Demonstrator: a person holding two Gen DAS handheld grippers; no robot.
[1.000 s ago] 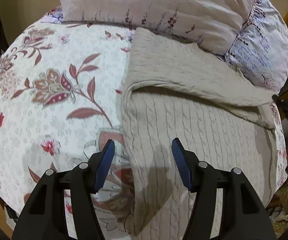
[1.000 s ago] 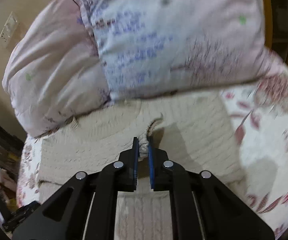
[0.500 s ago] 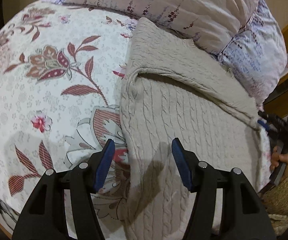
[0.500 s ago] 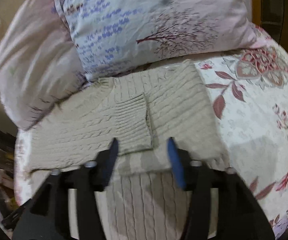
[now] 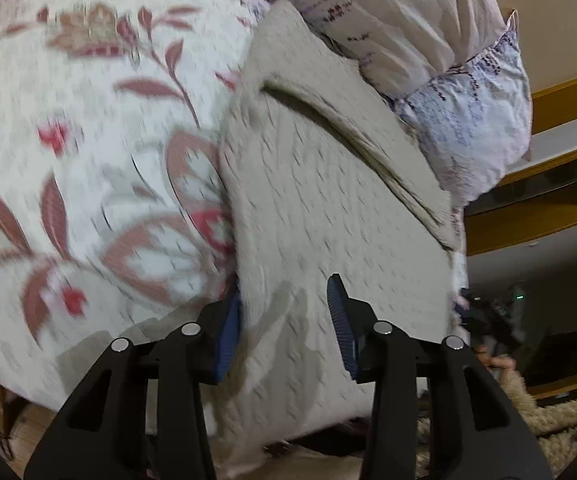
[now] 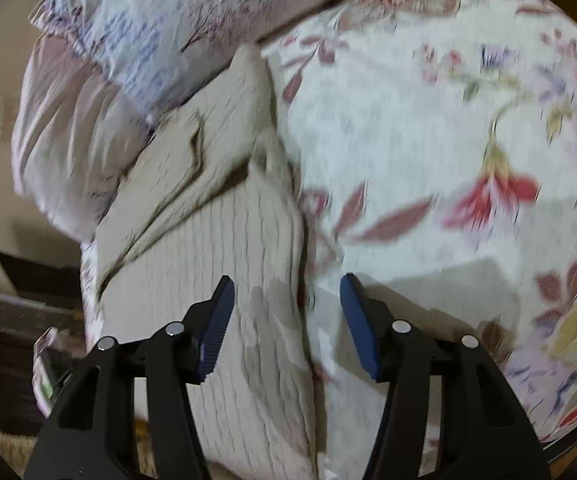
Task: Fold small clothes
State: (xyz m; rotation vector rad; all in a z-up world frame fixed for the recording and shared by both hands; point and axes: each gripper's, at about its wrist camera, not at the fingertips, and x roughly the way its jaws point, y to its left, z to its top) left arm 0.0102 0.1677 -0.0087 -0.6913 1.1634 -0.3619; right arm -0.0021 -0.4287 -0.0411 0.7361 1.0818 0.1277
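While both views are motion-blurred, the layout reads as follows.
Sweater: beige cable-knit sweater [image 5: 328,216] lies flat on the bed, top part folded down over the body, hem end hanging over the bed's near edge.
Bedspread: floral bedspread [image 5: 68,140] under and beside the sweater.
Pillows: pillows [image 5: 428,32] touch the sweater's far end.
Left tongs: left tongs [image 5: 284,328] apart, low over the sweater's near left edge; left pad [image 5: 228,332] sits at the knit's side edge, possibly touching, blur prevents certainty.
Right tongs: right tongs [image 6: 288,320] apart, straddling the sweater's [image 6: 216,260] right edge; one pad over knit, the other over bedspread [image 6: 428,140]; nothing clamped.
Left view only: wooden furniture at far right; the other tongs, small and dark, just beyond the sweater's right edge; fuzzy tan sleeve at lower right.
Right view only: sleeve folded across the chest with a zigzag shadowed edge; pillows [image 6: 148,20] at upper left; wall outlet at far left.
Hidden: sweater's hem cut off behind both tongs; knit pattern smeared; dark objects below the bed at left unreadable.
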